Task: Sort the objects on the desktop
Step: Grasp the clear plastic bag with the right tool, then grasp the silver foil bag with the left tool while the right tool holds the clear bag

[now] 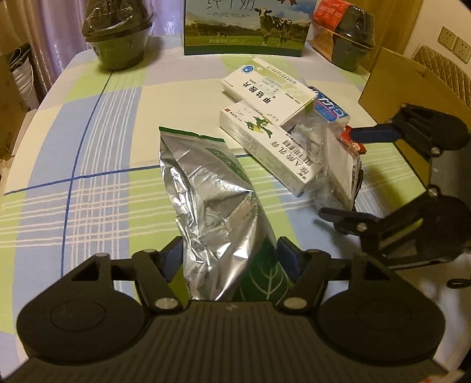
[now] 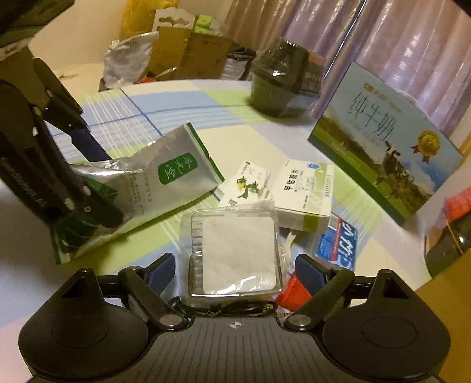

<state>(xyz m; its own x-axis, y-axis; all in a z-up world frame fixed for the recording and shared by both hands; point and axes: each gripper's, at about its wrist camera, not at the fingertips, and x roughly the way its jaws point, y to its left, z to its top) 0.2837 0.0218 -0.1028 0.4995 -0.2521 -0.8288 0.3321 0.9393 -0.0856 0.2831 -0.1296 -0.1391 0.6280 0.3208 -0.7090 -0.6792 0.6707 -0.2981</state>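
across the checked worktop [image 1: 97, 147], the milk carton [image 1: 247, 26] stands at the far edge between 2 dark wrapped bowls [image 1: 117, 38]. nearer, the silver-and-green foil pouch [image 1: 212, 206] lies with its lower end clamped between the pads of the left tool [image 1: 232, 259]. just beside it sit 2 white medicine boxes [image 1: 265, 88], one overlapping the other. the right tool [image 2: 235, 271] is spread wide, its pads either side of the clear-wrapped white square packet [image 2: 238, 253], not touching it.
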